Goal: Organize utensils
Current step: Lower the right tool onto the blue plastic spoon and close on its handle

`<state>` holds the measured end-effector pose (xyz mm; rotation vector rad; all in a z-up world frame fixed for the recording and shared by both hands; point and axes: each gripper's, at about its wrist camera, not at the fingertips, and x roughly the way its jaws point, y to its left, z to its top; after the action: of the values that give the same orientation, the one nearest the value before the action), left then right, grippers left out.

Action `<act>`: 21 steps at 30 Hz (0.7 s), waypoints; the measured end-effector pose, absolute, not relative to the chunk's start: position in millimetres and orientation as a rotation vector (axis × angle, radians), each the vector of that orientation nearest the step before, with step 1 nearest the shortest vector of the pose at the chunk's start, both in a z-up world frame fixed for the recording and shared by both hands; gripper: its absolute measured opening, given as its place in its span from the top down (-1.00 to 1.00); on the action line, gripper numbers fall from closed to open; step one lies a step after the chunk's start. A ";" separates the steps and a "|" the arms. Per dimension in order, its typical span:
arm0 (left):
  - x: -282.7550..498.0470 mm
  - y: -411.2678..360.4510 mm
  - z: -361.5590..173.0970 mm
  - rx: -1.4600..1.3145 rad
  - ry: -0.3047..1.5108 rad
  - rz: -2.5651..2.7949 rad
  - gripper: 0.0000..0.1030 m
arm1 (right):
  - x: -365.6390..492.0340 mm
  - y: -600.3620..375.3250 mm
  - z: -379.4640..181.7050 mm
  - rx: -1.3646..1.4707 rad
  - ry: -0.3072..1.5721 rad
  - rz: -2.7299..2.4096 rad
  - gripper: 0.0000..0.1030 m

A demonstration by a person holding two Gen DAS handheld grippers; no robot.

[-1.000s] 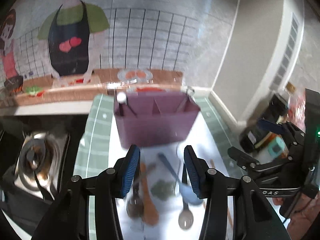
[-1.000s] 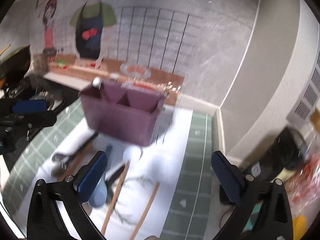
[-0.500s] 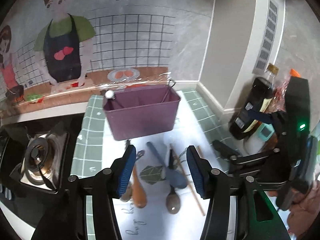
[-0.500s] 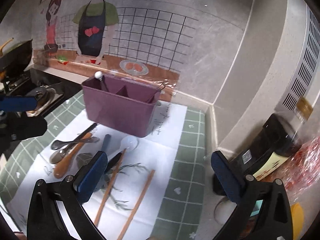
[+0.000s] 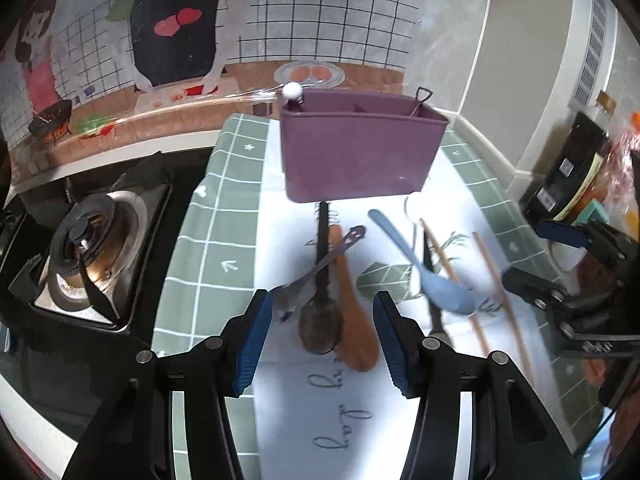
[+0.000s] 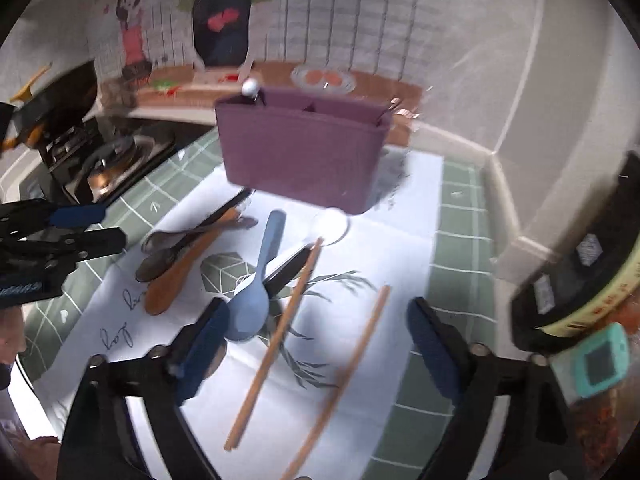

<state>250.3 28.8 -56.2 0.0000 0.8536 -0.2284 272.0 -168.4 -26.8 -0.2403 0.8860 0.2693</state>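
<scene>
A purple caddy (image 5: 360,148) (image 6: 300,152) stands at the back of a white mat, with a ball-topped utensil (image 5: 292,90) in its left compartment. In front of it lie a dark spoon (image 5: 320,320), an orange wooden spoon (image 5: 352,312), a metal spoon (image 5: 316,270), a blue spoon (image 6: 252,304), a white spoon (image 6: 330,224) and two chopsticks (image 6: 288,320). My left gripper (image 5: 320,308) hovers open over the dark and wooden spoon bowls. My right gripper (image 6: 316,316) is over the chopsticks; its jaws are closing and its pads touch nothing.
A gas burner (image 5: 92,240) sits left of the green-checked mat (image 5: 208,240). A dark bottle (image 6: 580,264) and a teal timer (image 6: 600,360) crowd the right side by the wall corner. A wok (image 6: 60,100) stands at the far left.
Both grippers have sunk toward the utensils on the mat, which now look larger. The right gripper's fingers have drawn closer together. No utensil has shifted.
</scene>
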 end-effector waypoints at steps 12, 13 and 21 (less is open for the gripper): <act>266.8 60.8 -84.2 -0.001 0.934 -0.219 -0.04 | 346.7 -120.6 -72.7 -0.192 1.055 0.234 -0.42; 270.6 61.3 -87.3 0.001 0.943 -0.229 -0.04 | 348.6 -119.6 -72.8 -0.192 1.062 0.237 -0.42; 320.9 54.2 -111.8 -0.103 1.055 -0.268 -0.04 | 329.7 -146.1 -53.4 -0.164 1.025 0.232 -0.44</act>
<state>320.9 54.2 -111.8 -0.1031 1.0553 -0.2679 329.7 -146.1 -53.4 -0.1642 1.0254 0.2323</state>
